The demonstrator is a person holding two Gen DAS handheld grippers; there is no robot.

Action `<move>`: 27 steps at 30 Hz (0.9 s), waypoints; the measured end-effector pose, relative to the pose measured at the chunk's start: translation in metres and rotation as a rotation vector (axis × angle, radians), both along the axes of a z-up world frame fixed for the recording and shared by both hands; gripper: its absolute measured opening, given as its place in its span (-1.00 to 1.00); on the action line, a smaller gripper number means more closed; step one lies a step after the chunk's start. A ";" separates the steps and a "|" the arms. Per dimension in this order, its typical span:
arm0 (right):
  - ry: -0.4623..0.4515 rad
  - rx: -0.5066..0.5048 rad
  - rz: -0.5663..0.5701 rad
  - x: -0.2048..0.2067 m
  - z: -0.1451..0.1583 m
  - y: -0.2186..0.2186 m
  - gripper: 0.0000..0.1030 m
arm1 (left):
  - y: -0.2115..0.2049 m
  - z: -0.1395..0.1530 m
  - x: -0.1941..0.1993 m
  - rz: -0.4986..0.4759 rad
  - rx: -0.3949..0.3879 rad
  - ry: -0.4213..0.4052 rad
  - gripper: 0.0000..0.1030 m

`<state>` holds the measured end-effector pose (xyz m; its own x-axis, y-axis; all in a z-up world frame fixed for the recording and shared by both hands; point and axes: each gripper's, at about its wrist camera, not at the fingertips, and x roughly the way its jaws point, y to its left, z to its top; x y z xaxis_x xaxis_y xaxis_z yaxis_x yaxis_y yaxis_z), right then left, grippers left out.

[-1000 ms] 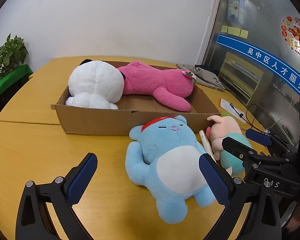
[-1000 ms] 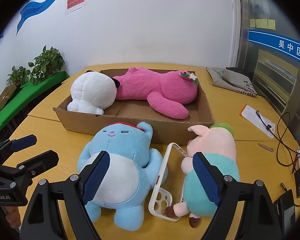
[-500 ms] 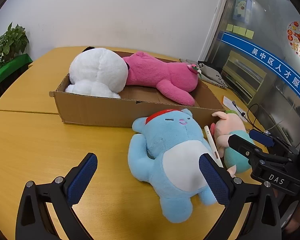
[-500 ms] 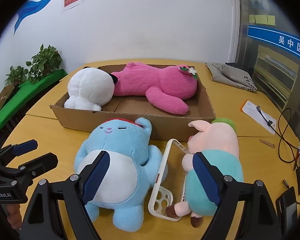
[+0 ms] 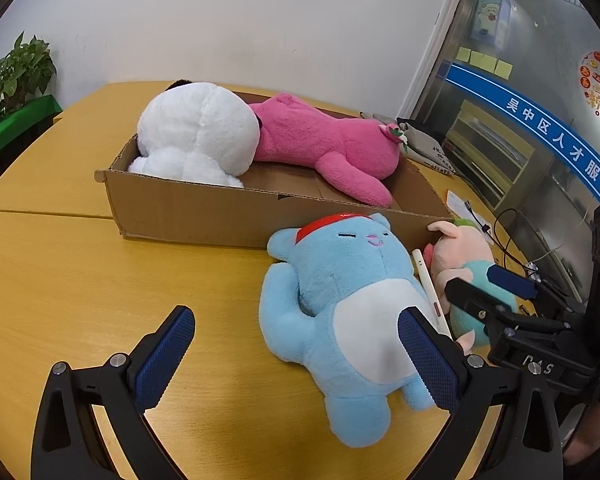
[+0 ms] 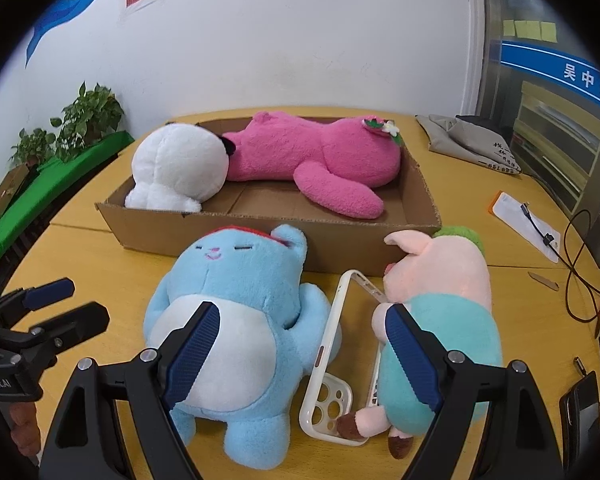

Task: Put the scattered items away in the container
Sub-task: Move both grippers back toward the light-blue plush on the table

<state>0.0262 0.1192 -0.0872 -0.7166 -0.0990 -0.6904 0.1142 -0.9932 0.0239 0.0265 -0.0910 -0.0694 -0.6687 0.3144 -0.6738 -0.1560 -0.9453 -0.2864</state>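
A shallow cardboard box on the wooden table holds a white plush and a pink plush. In front of it lie a blue plush, a white phone case and a pink pig plush in a teal shirt. My left gripper is open, low over the table, its right pad over the blue plush's belly. My right gripper is open, above the blue plush's arm and the phone case.
A grey cloth bag, a white packet with a cable and black wires lie to the right. A dark phone sits at the near right edge. Potted plants stand on a green ledge at left.
The left view has shifted slightly, so the box and plushes sit a little differently in frame. Both grippers stay open and none of the objects has moved.
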 end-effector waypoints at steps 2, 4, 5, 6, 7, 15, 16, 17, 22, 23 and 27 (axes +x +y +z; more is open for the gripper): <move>-0.019 -0.006 0.021 -0.002 -0.004 -0.005 0.65 | -0.003 -0.002 -0.002 0.003 0.008 -0.009 0.99; -0.033 -0.012 0.046 -0.005 -0.008 -0.010 0.65 | -0.007 -0.006 -0.004 0.007 0.023 -0.025 0.99; -0.039 -0.011 0.055 -0.007 -0.011 -0.014 0.65 | -0.010 -0.007 -0.004 0.011 0.030 -0.032 0.99; -0.047 -0.012 0.059 -0.009 -0.014 -0.016 0.65 | -0.013 -0.009 -0.005 0.016 0.038 -0.038 0.99; -0.053 -0.015 0.059 -0.011 -0.017 -0.018 0.65 | -0.017 -0.010 -0.005 0.023 0.047 -0.042 0.99; -0.065 -0.048 0.168 -0.015 -0.033 -0.043 0.54 | -0.047 -0.011 0.002 0.090 0.072 -0.045 0.99; -0.073 -0.054 0.197 -0.014 -0.034 -0.047 0.49 | -0.050 -0.010 0.002 0.096 0.074 -0.043 0.99; -0.080 -0.058 0.214 -0.013 -0.035 -0.050 0.49 | -0.052 -0.010 0.003 0.101 0.075 -0.041 0.99; -0.096 -0.089 0.305 -0.001 -0.039 -0.062 0.49 | -0.060 -0.013 0.002 0.105 0.081 -0.048 0.99; -0.099 -0.108 0.347 0.003 -0.039 -0.065 0.49 | -0.060 -0.013 0.001 0.099 0.078 -0.048 0.99; -0.091 -0.133 0.455 0.017 -0.038 -0.075 0.49 | -0.059 -0.018 -0.002 0.066 0.051 -0.059 0.99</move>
